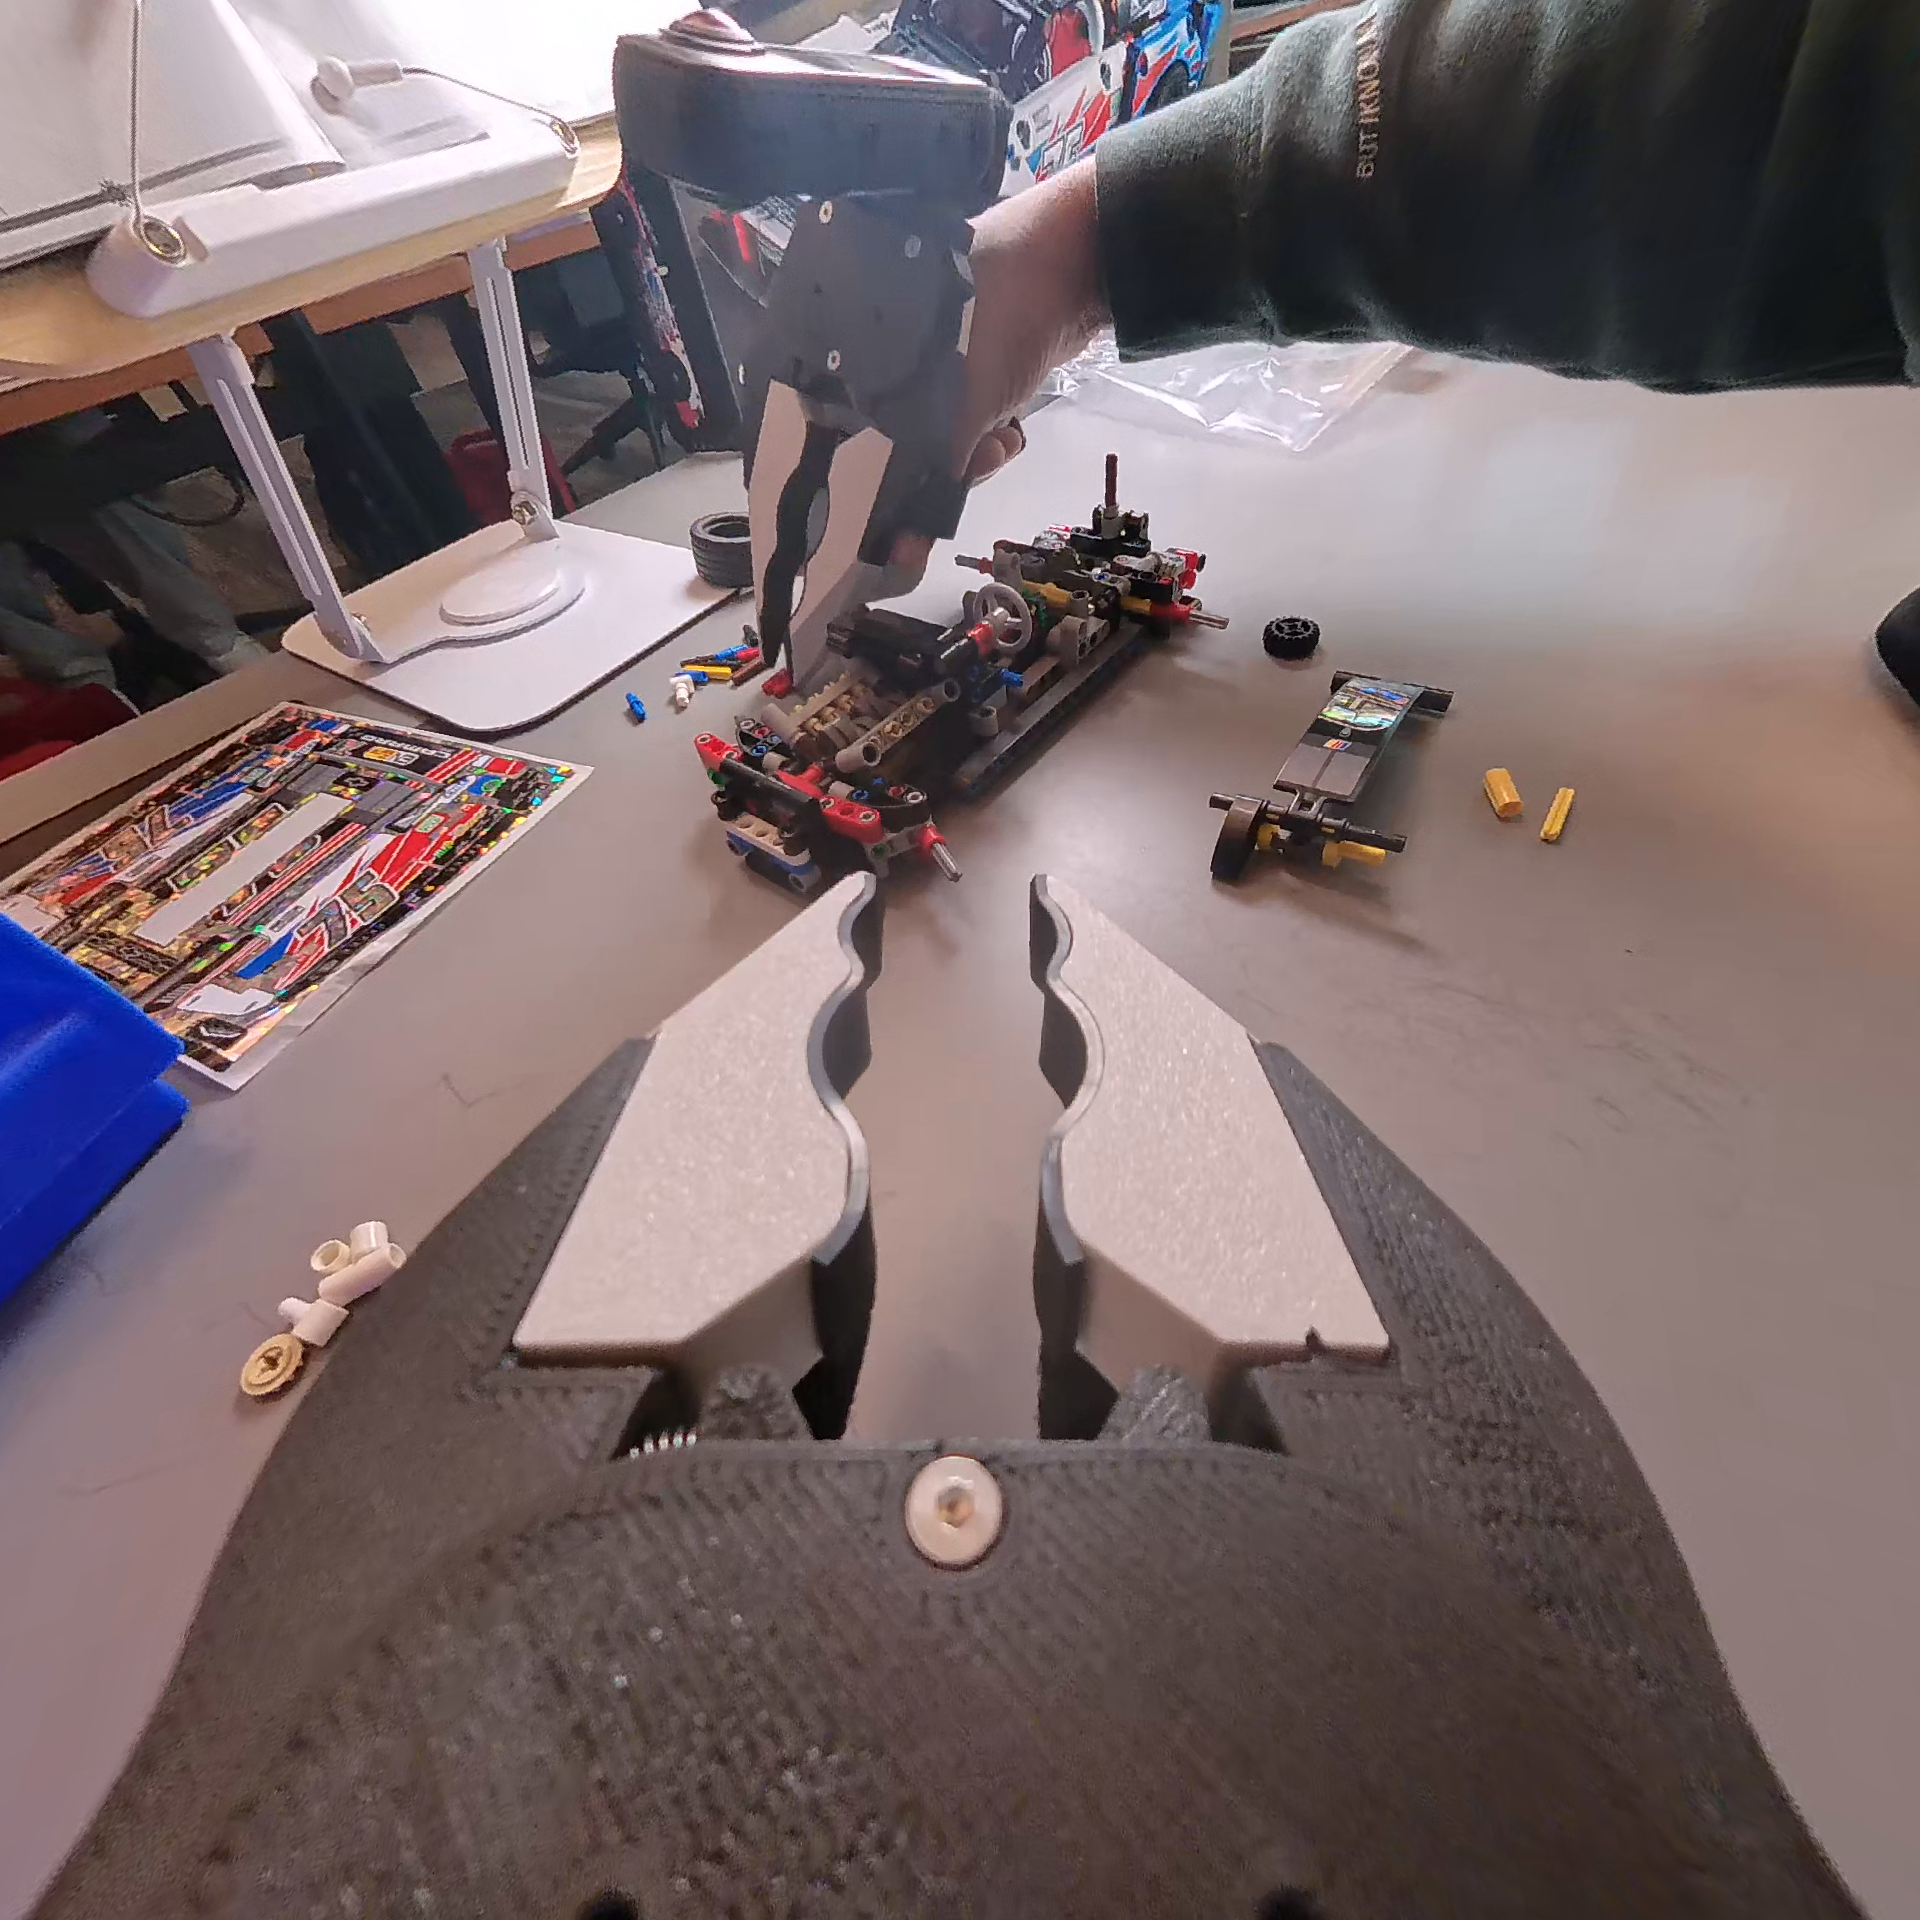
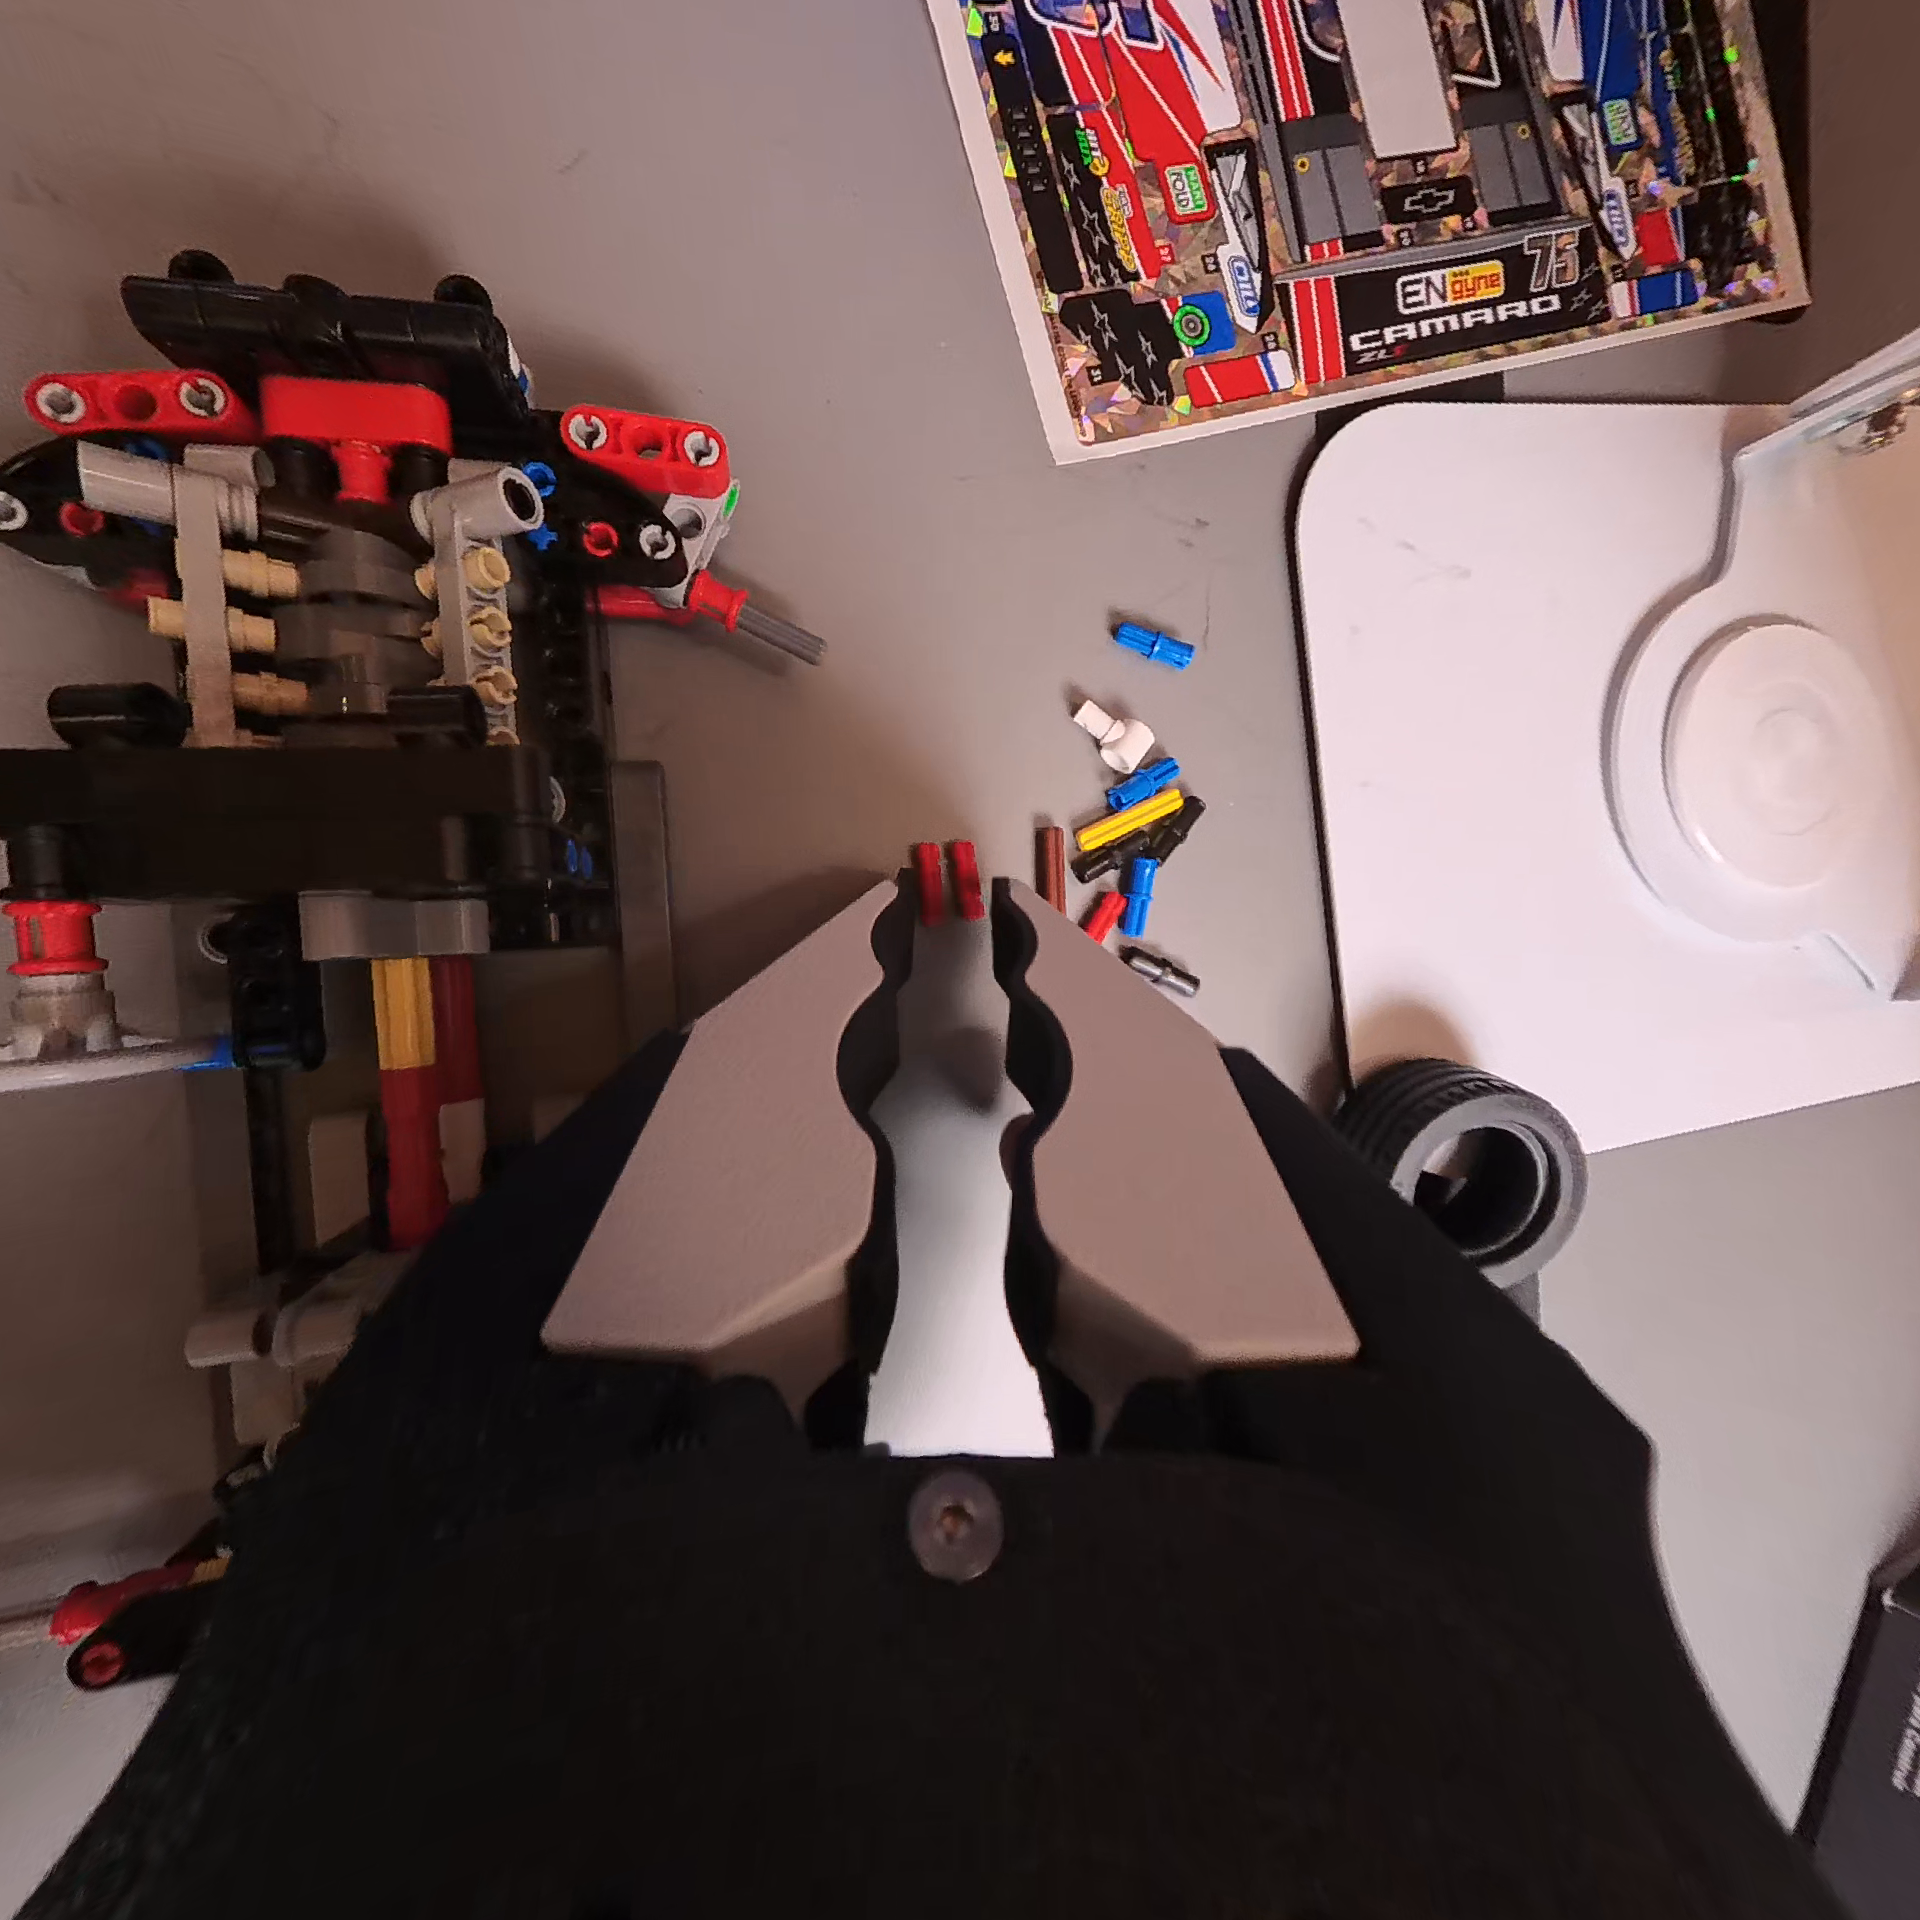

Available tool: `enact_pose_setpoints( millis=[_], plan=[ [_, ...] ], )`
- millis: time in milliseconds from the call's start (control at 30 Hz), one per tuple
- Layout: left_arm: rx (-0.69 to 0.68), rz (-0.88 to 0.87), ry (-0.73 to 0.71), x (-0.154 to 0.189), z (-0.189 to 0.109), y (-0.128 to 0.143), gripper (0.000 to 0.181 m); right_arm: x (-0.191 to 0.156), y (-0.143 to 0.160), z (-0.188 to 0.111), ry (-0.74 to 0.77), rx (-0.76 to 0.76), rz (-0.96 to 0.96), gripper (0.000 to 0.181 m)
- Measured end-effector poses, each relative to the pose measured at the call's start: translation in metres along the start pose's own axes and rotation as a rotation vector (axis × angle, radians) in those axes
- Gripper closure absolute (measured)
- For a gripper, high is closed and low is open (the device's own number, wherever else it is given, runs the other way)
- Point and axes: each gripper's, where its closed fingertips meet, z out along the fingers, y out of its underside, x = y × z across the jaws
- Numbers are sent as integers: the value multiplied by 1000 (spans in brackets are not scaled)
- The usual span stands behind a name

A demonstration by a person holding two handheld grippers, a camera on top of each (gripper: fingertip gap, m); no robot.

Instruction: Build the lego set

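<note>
The part-built lego car chassis (image 1: 935, 707) lies mid-table; it fills the left of the right wrist view (image 2: 312, 623). My left gripper (image 1: 956, 899) is open and empty, held just short of the chassis's near end. My right gripper (image 2: 948, 891) points down at the table beside the chassis and also shows in the left wrist view (image 1: 784, 655). Its jaws stand narrowly open on either side of a small red lego piece (image 2: 945, 878) lying on the table. I cannot see them pressing on it. Loose pins (image 2: 1132, 842) lie just right of it.
A sticker sheet (image 1: 281, 873), a blue bin (image 1: 62, 1091) and white connectors (image 1: 343, 1278) lie left. A white stand base (image 2: 1558, 727) and a tyre (image 2: 1455, 1174) are near the right gripper. A black panel sub-assembly (image 1: 1330, 769), yellow pieces (image 1: 1501, 795) and a small wheel (image 1: 1291, 634) lie right. From the right gripper's tips to the small wheel (image 1: 1291, 634) is close to 20 centimetres.
</note>
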Motion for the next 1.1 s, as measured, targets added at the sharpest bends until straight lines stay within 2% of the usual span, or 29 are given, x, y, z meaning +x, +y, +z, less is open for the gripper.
enact_pose_setpoints(
  millis=[467, 567, 600, 633, 700, 733, 800, 867, 967, 1100],
  plan=[
    [-7, -5, 4, -1, 0, 2, 155, -7, -2, 5, -90, 13, 77, 179],
    [-7, -2, 1, -1, 0, 2, 155, -11, 0, 2, -121, -28, 92, 181],
    [-7, -1, -1, -2, 0, 2, 155, -10, -2, -4, -98, -28, 72, 181],
    [-5, 1, -4, -2, -1, 1, 155, -7, -17, -21, -59, 62, 62, 181],
    [1, -1, -9, -3, -3, 0, 155, -7, -57, -77, -24, 305, 127, 181],
    [6, -7, -9, -4, -4, -2, 155, -12, -67, -107, -14, 385, 135, 181],
    [17, -21, -9, -5, -5, -4, 155, -36, -66, -149, 3, 425, 107, 181],
    [20, -23, -7, -4, -5, -5, 155, -74, -51, -170, -23, 396, 102, 181],
    [18, -8, -7, -2, -4, -5, 155, -135, -9, -170, -31, 258, 81, 181],
    [4, 2, -8, 0, -1, -1, 155, -206, 32, -149, -63, 151, 113, 181]
  ],
)
